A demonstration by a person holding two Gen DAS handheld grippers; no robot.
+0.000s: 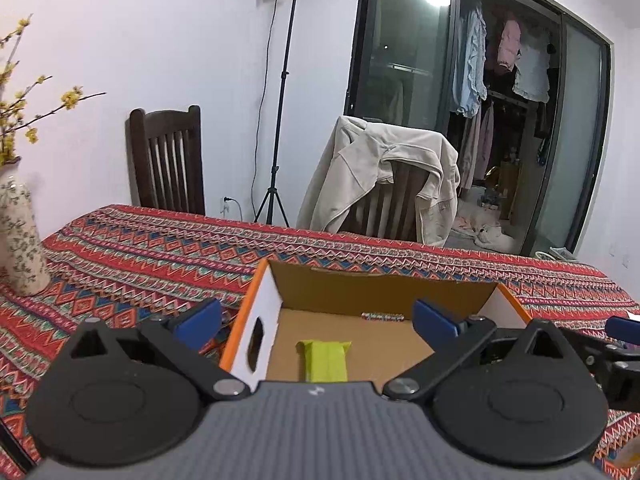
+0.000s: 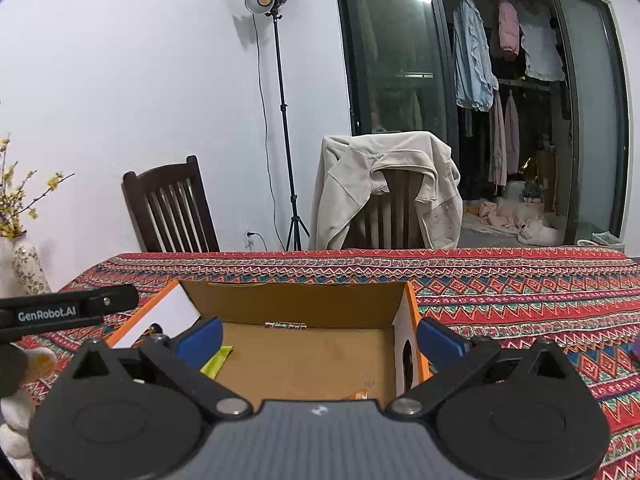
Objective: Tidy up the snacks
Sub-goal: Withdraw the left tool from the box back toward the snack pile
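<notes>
An open cardboard box (image 1: 384, 292) with orange and white outer walls stands on the patterned tablecloth; it also shows in the right wrist view (image 2: 296, 304). A lime-green snack packet (image 1: 326, 360) lies flat on its floor, and its corner shows in the right wrist view (image 2: 216, 364). A small orange wrapper edge (image 2: 358, 395) peeks out near the box's front. My left gripper (image 1: 318, 320) is open and empty over the box's near left part. My right gripper (image 2: 320, 340) is open and empty over the box's near side.
A floral vase (image 1: 18, 240) with yellow blossoms stands at the table's left. Two wooden chairs stand behind the table, one draped with a beige jacket (image 1: 384, 176). A light stand (image 1: 280, 120) is by the wall. A purple item (image 2: 635, 350) lies at the right edge.
</notes>
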